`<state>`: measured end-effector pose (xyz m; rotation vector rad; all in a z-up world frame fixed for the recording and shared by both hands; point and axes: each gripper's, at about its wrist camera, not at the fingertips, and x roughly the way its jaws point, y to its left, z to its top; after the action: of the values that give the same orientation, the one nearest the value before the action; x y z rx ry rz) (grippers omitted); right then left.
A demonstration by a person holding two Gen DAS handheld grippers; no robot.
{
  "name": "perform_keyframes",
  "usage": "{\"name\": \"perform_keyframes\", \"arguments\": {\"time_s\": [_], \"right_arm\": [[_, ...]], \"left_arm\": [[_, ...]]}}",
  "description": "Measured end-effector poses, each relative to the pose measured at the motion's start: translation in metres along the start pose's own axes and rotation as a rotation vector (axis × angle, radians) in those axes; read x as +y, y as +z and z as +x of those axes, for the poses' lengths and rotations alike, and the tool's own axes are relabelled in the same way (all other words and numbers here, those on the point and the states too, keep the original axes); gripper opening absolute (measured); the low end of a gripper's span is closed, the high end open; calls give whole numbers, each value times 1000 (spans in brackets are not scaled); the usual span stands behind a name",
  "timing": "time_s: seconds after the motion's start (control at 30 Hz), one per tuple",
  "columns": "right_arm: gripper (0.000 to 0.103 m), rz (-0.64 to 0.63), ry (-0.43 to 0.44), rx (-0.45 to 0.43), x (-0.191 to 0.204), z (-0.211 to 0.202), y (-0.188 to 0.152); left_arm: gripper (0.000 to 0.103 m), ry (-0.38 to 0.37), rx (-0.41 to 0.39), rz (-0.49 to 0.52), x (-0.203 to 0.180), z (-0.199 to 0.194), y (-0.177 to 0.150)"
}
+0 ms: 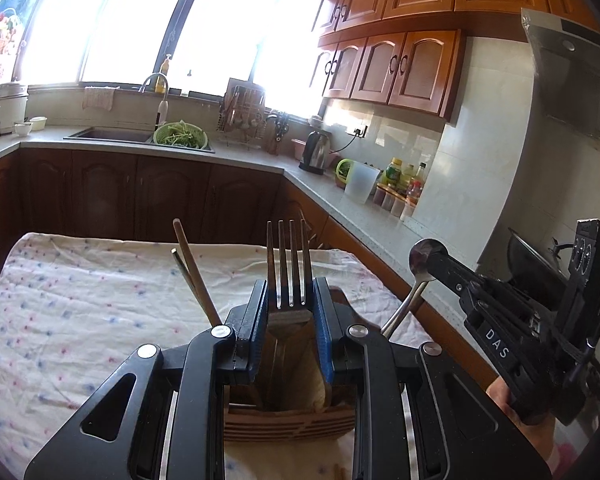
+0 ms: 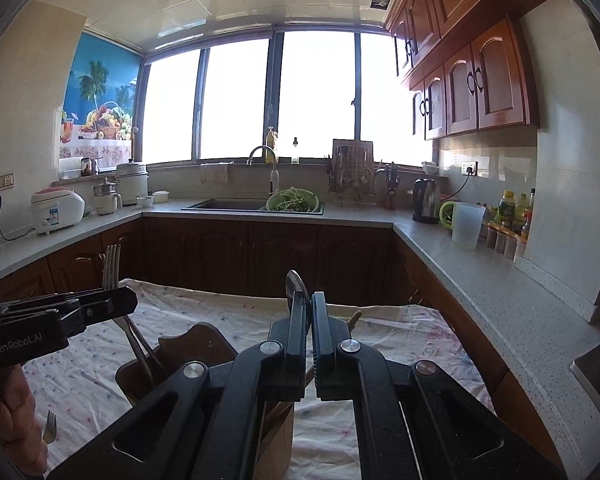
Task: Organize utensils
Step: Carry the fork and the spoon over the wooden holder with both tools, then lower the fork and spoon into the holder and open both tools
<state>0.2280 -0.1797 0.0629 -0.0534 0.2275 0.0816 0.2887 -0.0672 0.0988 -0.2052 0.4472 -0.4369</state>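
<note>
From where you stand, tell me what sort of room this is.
A home kitchen, most likely: a sink under the windows with a green colander of vegetables beside it, an electric kettle on the counter, and wooden wall cabinets above.

Steel fork (image 1: 289, 268) held upright, tines up, at frame centre above wooden holder (image 1: 290, 420) at lower centre. Spoon (image 1: 422, 264) tilted at right. Chopsticks (image 1: 192, 272) leaned left of centre.

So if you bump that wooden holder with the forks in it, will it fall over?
Possibly. The wooden holder looks tall and narrow, and sits on a wrinkled cloth, a soft base. The fork and chopsticks stick out well above its rim, probably making it top-heavy.
</note>
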Motion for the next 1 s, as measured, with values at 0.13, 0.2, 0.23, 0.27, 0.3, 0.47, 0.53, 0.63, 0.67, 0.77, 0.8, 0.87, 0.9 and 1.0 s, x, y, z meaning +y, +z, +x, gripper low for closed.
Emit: {"name": "perform_keyframes", "arguments": {"time_s": [0.13, 0.2, 0.23, 0.27, 0.3, 0.47, 0.53, 0.63, 0.67, 0.77, 0.8, 0.87, 0.9, 1.0], "right_arm": [[2, -9, 3, 18, 6, 3, -14], [2, -23, 8, 31, 8, 5, -19], [2, -27, 7, 37, 10, 6, -21], [2, -36, 6, 38, 11, 6, -23], [2, -45, 9, 46, 12, 7, -24], [2, -53, 13, 61, 13, 8, -30], [2, -38, 19, 71, 10, 8, -29], [3, -29, 23, 79, 7, 10, -28], [3, -22, 27, 83, 6, 10, -28], [4, -6, 34, 96, 5, 11, -29], [5, 0, 38, 98, 5, 11, -29], [7, 15, 43, 101, 3, 11, -29], [7, 23, 44, 101, 1, 10, -28], [18, 59, 49, 95, -6, 6, -27]], "left_arm": [[20, 2, 14, 10, 1, 5, -15], [20, 9, 30, 9, 2, 9, -22], [20, 11, 38, 8, 3, 11, -25], [20, 12, 49, 7, 5, 12, -29], [20, 12, 59, 6, 6, 14, -32], [20, 14, 62, -3, 10, 16, -41], [20, 14, 66, -9, 11, 15, -40], [20, 15, 74, -12, 11, 16, -39], [20, 17, 77, -13, 11, 17, -37], [21, 21, 89, -17, 12, 18, -36], [20, 23, 96, -20, 12, 18, -36], [21, 23, 108, -25, 12, 19, -34], [21, 17, 114, -26, 12, 18, -33], [24, 12, 119, -35, 12, 13, -33]]}}
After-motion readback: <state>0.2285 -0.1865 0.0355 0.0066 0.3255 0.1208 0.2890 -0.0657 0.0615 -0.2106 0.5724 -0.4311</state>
